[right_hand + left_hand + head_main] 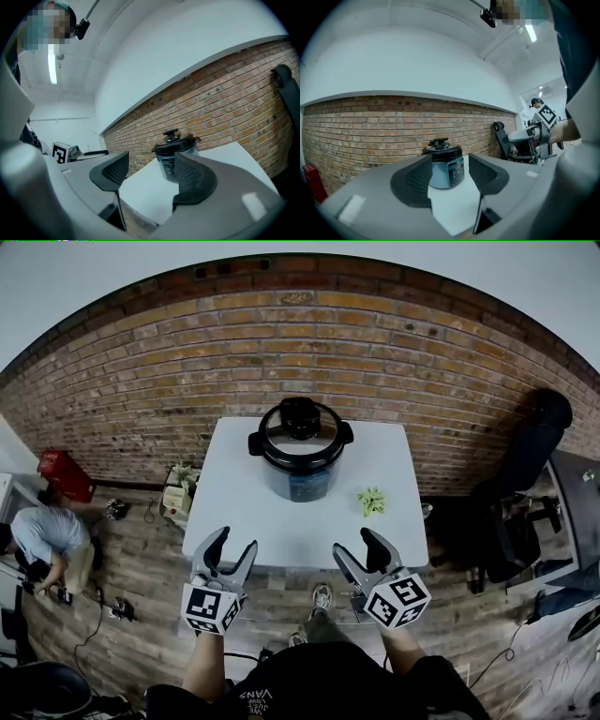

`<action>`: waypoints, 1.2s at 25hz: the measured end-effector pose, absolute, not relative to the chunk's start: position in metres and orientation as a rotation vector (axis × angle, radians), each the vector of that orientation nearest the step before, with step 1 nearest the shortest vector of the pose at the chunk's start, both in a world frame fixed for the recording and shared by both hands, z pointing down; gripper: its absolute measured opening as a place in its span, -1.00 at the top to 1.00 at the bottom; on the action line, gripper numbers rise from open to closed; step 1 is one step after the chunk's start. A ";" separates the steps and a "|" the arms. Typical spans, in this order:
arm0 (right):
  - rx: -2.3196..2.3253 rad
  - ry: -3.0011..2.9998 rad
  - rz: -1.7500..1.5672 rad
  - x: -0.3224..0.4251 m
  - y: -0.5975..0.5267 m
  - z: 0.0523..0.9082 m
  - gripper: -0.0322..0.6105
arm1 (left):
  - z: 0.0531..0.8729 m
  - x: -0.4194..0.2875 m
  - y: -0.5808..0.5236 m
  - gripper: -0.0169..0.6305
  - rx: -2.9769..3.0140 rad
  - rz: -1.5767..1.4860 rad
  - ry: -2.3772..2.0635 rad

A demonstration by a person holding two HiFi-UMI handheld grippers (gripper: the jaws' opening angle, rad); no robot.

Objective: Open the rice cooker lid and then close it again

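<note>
Approach stage by the look of it, nothing touched yet. Rice cooker (300, 465) sits at the back of the white table (239, 517), near the brick wall (281, 343), lid (300, 435) down & seated. Left gripper (234, 542) and right gripper (356, 542) both hang at the table's near edge, well short of the cooker. Jaws on each stand spread w/ nothing between the pads; the cooker only shows far off through the gaps in both gripper views.

Next move, imo: reach across the tabletop and get one gripper on the black knob (300, 416) at lid centre, the other prob bracing the body. Lid type unclear from here, lift-off or twist-lock, so go easy.

Materials: cooker body is a round cylinder, blue-grey, smooth & likely slick, w/ a small front panel. Lid glossy black, domed, w/ short black side handles. Jaw pads are dark and ribbed. A small crumpled green item (371, 502) lies to the cooker's right, apart from it.
</note>
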State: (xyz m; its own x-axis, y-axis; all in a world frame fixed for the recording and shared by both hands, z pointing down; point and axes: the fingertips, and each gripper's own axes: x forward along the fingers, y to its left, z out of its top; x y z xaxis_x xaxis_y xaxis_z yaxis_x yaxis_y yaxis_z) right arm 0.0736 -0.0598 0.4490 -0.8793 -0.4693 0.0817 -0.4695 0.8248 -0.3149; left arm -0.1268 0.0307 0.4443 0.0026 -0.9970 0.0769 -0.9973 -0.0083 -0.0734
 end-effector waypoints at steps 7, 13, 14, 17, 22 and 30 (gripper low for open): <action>0.776 -2.948 0.490 0.078 -0.032 0.469 0.08 | 0.461 -0.104 0.058 0.43 2.221 0.153 -2.162; 0.804 -2.931 0.458 0.085 -0.019 0.480 0.41 | 0.476 -0.094 0.077 0.82 2.180 0.140 -2.147; 0.807 -2.926 0.457 0.086 -0.018 0.482 0.46 | 0.478 -0.094 0.080 0.86 2.176 0.132 -2.155; 0.813 -2.910 0.462 0.086 -0.013 0.487 0.60 | 0.481 -0.093 0.086 0.92 2.161 0.121 -2.151; 0.824 -2.895 0.466 0.085 -0.007 0.494 0.88 | 0.487 -0.090 0.094 0.94 2.152 0.154 -2.136; 0.811 -2.870 0.433 0.080 -0.001 0.497 0.89 | 0.488 -0.090 0.101 0.94 2.141 0.146 -2.149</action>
State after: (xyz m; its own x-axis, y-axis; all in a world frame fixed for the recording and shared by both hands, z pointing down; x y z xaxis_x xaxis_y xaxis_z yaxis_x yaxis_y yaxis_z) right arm 0.0801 -0.0015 0.4968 -0.8474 -0.4923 0.1988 -0.5290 0.8146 -0.2380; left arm -0.0897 0.1007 0.4878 -0.0032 -0.9899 0.1418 -1.0000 0.0040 0.0058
